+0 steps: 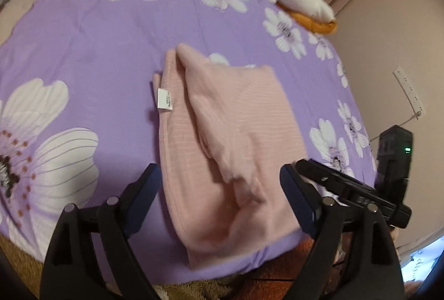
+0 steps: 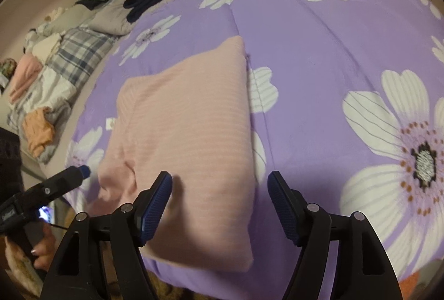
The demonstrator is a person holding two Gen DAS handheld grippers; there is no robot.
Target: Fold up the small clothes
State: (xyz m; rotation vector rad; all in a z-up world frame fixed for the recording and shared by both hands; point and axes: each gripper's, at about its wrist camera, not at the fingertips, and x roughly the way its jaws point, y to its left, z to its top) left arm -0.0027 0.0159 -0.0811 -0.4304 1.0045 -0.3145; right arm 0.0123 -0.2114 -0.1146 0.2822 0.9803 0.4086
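Lying folded on the purple floral quilt (image 1: 111,30), pink garment (image 1: 222,133) sits between both wide-spread, empty grippers: left gripper (image 1: 219,197), right gripper (image 2: 219,200).

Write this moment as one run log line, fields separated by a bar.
pink ribbed folded garment on purple flowered quilt | left gripper open, empty | right gripper open, empty

Spread left tongs (image 1: 220,197) over pink garment (image 1: 222,139)
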